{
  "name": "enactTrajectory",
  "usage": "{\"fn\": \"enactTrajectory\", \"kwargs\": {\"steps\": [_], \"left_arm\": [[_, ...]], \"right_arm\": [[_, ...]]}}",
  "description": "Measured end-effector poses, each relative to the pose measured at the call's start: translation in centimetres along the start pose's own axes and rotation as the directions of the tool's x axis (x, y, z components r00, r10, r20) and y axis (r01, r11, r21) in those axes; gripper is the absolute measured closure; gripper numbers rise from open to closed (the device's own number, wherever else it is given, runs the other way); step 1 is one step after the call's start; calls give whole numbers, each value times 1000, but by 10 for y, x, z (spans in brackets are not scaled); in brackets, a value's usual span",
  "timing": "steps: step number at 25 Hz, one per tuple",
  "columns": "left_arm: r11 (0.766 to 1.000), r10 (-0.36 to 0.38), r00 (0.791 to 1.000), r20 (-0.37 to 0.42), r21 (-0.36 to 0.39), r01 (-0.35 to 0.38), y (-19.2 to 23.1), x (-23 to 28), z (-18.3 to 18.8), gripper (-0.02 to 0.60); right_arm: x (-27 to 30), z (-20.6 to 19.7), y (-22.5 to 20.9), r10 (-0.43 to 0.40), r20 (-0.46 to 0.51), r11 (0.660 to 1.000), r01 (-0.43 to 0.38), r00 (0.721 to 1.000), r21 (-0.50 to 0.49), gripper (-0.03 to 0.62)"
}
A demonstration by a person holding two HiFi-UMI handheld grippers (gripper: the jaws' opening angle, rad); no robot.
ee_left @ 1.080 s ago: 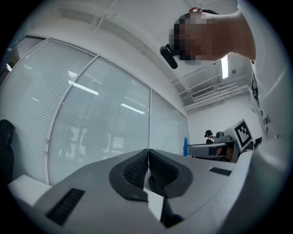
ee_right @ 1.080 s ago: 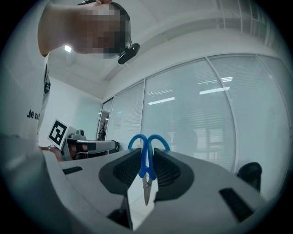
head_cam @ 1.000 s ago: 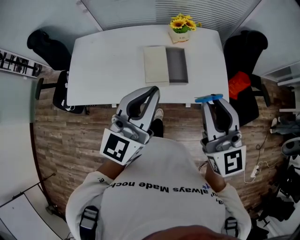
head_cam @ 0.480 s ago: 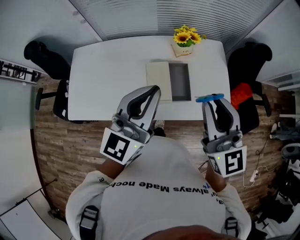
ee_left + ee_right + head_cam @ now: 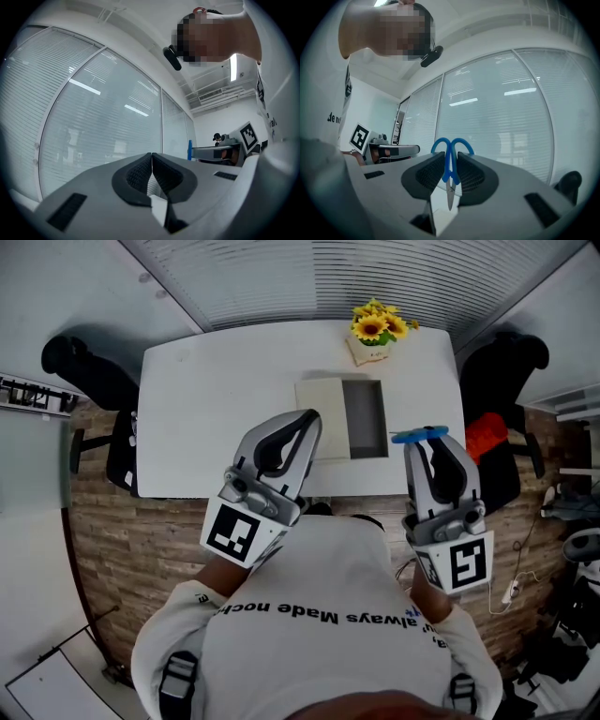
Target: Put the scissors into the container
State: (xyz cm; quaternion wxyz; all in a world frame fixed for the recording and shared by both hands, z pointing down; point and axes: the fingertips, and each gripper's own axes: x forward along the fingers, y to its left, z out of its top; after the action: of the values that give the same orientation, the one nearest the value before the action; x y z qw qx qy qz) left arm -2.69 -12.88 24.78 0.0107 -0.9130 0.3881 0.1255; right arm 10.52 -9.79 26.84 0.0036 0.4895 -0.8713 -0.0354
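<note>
Head view: a camera above the person's head faces steeply down, past the white-shirted shoulders (image 5: 319,615), onto both grippers close below and a white rectangular table (image 5: 216,381) beyond. Each gripper view sits just behind its own jaws, tilted upward at a glass wall with white slatted blinds (image 5: 93,117). The left gripper (image 5: 152,161) and right gripper (image 5: 450,161) fill their foregrounds, and each view catches the other gripper at its inner edge. Head and right gripper views share the blue-handled metal scissors (image 5: 451,146).
</note>
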Motion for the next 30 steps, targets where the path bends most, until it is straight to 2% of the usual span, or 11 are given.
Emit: {"fn": "enactTrajectory", "kwargs": {"steps": [14,24,30], "left_arm": [[1000,2,1000,-16,6,-2,23,4,-5,561],[1000,25,1000,6,1,-25,19,12,-10,561],[1000,8,1000,1,1,-8,9,24,-12,561]], "right_arm": [[26,-4,0,9,4,1000,-9,1000,12,502],[27,-6,-7,42,0,999,-42,999,-2,502],[25,-11,-17,41,-9,999,-41,999,-3,502]]}}
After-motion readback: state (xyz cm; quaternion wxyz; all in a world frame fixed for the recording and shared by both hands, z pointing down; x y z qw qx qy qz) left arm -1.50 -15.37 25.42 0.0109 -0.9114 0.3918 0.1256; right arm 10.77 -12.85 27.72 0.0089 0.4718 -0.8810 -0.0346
